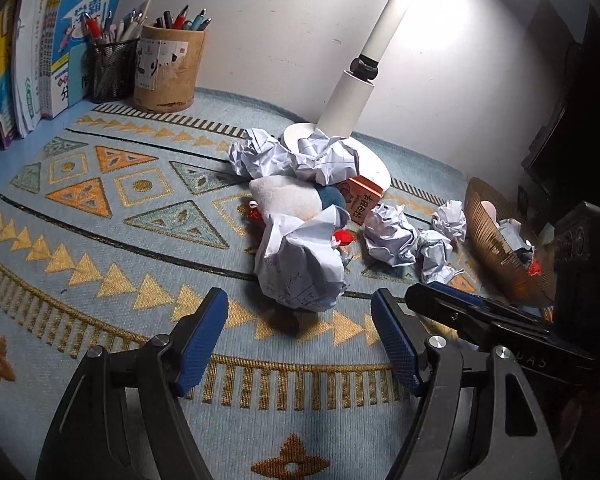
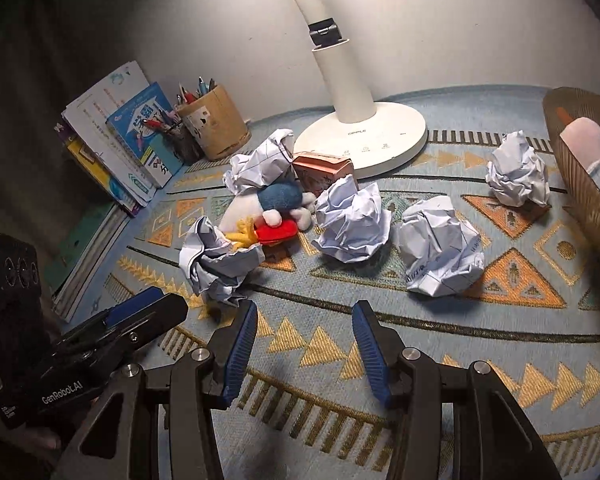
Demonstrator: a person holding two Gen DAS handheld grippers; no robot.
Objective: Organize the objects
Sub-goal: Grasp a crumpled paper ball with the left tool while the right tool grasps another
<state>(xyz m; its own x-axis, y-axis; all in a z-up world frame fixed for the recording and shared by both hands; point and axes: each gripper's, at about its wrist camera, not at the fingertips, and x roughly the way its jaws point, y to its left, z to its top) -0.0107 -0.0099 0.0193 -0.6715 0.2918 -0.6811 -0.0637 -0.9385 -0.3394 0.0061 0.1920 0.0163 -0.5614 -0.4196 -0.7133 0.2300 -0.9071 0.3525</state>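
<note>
Several crumpled paper balls lie on the patterned blue mat. The nearest paper ball (image 1: 304, 264) sits just beyond my open, empty left gripper (image 1: 300, 312); it also shows in the right wrist view (image 2: 216, 260). A white and blue plush toy (image 1: 296, 198) with red and yellow parts (image 2: 276, 216) lies behind it, beside a small orange carton (image 1: 362, 198). My right gripper (image 2: 304, 328) is open and empty, near two more paper balls (image 2: 352, 224) (image 2: 440, 248). A brown ribbed basket (image 2: 588, 184) at the right holds paper and a pink item.
A white desk lamp (image 2: 364, 136) stands at the back, its base partly under paper balls. A wooden pen holder (image 1: 168, 68), a mesh pen cup (image 1: 112, 68) and upright books (image 1: 40, 60) line the back left. A further paper ball (image 2: 518, 174) lies near the basket.
</note>
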